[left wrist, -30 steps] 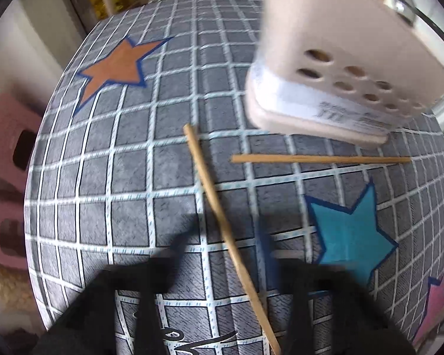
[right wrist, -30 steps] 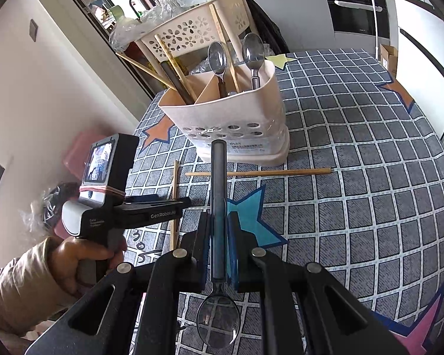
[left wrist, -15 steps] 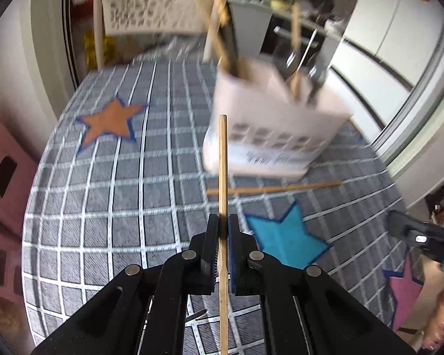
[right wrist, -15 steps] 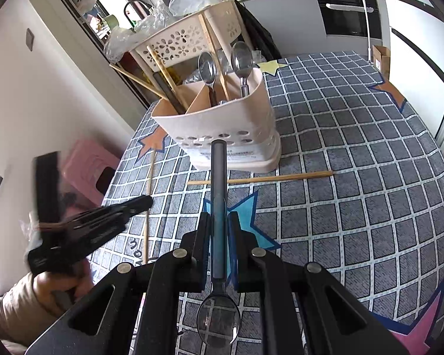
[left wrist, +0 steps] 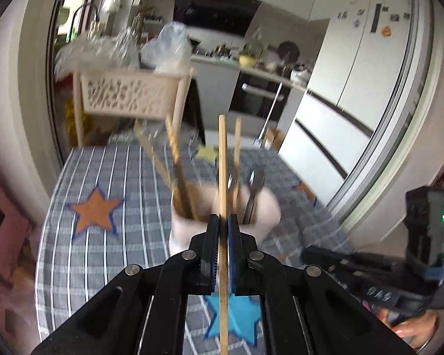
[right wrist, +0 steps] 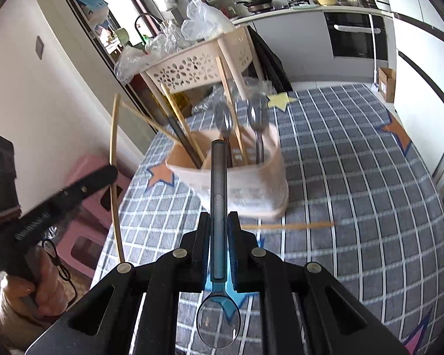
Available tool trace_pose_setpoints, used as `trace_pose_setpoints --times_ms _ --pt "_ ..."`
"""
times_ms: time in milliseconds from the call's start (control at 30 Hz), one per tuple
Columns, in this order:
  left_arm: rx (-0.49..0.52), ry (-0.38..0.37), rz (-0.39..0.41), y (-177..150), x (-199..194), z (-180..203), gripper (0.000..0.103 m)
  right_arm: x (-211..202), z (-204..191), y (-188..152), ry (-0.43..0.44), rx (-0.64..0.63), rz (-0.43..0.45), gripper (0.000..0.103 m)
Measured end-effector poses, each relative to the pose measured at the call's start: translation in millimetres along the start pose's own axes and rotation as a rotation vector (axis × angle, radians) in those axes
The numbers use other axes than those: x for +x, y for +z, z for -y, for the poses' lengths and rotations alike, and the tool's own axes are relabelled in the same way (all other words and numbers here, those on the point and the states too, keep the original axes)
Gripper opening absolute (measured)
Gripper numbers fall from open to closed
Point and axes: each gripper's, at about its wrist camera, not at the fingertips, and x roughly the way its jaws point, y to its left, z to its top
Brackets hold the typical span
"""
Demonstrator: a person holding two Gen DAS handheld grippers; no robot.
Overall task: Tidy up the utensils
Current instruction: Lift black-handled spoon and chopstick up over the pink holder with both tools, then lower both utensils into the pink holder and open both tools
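A: Left claw (left wrist: 221,224) is clamped narrow on a thin pale wooden chopstick (left wrist: 222,171), gripped roughly mid-length, stick running straight up the centre of the left wrist frame and out past the bottom edge.

B: Handling? Looks light and stiff, a bit smooth, so it could pivot between the pads. The mid-shaft hold seems fine; a hold nearer the end would let it swing.

A: Right claw (right wrist: 219,222) is closed on the dark translucent plastic spoon (right wrist: 218,195), by the handle, with the clear bowl at bottom centre of the right wrist frame and the handle tip pointing up-frame.

B: Plastic, so light and probably slick. The handle is the place to hold it; the bowl is rounded and would likely slip.

A: Target is the beige perforated plastic utensil holder (right wrist: 245,189), mid-frame on the grey checked surface with coloured stars (right wrist: 355,177). Metal spoons and more chopsticks already stand in it. Holder is blurred in both views.

B: One more wooden chopstick on the cloth (right wrist: 287,226) lies flat, just below the holder in the right wrist frame, not yet picked up.

A: Flat and thin, likely awkward to pinch. The tip just right of the holder looks the easier hold.
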Motion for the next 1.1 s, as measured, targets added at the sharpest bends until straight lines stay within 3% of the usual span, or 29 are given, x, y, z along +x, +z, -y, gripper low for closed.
trace_pose_setpoints --times_ms 300,533,767,1100 --pt "0.014 -0.005 0.105 72.7 27.2 5.8 0.038 18.4 -3.2 64.4 0.025 -0.012 0.076 0.013" --pt "0.003 0.015 0.148 98.2 69.1 -2.1 0.038 44.5 -0.5 103.2 0.002 -0.034 0.143 0.013" --pt "0.005 0.056 0.184 97.8 102.7 -7.6 0.038 75.4 1.9 116.5 -0.047 -0.101 0.238 0.013" --pt "0.018 0.117 0.253 55.0 124.3 -14.4 0.038 98.9 8.0 89.2 -0.079 -0.193 0.320 0.013"
